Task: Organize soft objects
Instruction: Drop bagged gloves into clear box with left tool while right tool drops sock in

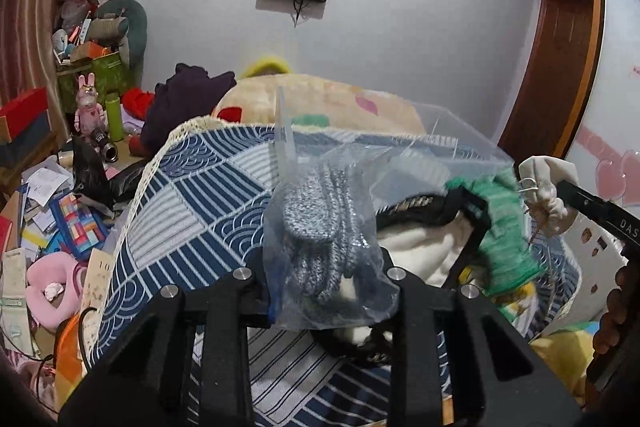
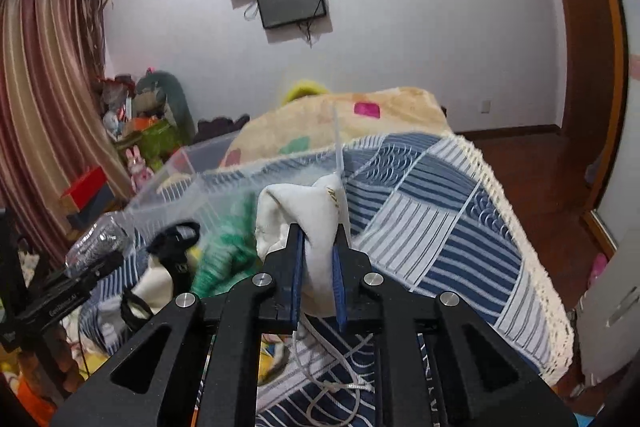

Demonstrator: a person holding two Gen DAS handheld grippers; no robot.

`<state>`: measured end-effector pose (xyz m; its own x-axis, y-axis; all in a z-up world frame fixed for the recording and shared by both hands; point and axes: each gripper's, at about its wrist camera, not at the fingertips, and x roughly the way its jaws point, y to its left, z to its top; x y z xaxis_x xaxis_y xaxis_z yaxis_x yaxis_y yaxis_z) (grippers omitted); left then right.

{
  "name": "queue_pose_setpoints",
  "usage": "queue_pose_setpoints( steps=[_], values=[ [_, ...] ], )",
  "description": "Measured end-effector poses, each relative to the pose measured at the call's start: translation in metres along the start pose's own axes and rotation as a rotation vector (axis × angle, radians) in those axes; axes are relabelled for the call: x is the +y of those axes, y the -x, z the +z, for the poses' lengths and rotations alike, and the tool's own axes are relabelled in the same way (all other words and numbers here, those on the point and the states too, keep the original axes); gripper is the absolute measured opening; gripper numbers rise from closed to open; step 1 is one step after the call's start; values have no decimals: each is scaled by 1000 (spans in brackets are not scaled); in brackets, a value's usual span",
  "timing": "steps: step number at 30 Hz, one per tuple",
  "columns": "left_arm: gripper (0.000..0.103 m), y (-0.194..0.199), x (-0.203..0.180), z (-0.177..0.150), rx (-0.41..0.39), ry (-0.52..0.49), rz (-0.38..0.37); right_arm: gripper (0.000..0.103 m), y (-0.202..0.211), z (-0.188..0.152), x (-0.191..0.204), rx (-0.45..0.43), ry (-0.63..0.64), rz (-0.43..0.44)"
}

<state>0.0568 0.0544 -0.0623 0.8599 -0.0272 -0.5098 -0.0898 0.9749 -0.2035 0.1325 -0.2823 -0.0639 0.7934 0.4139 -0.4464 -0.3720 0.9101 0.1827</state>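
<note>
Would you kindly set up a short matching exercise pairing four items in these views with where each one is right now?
Things:
1. plastic bag of grey knitwear
2. white drawstring pouch
3. green knitted piece
4. clear plastic box

Places:
A. on the patterned bedspread, behind the held items
B. clamped in the right tool
C. hanging beside the pouch, blurred
D. clamped in the left tool

Pairs: 1-D, 2-B, 3-C, 4-A
</note>
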Motion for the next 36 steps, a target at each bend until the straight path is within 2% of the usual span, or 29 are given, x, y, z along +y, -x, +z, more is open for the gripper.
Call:
queue_pose_setpoints(
  steps=[8,14,25,36],
  values=[
    [29,9,-8,27,-68,-16,-20,12,16,23,5,-97,3,22],
    [29,8,-14,42,-82,-21,-41,12,12,38,12,-135,20,33],
    [29,-20,-17,71,-58,-29,-76,12,-13,66,32,-185,67,67],
    [29,-63,-23,91,18,-53,-45,12,-38,82,45,-170,122,74]
  ],
)
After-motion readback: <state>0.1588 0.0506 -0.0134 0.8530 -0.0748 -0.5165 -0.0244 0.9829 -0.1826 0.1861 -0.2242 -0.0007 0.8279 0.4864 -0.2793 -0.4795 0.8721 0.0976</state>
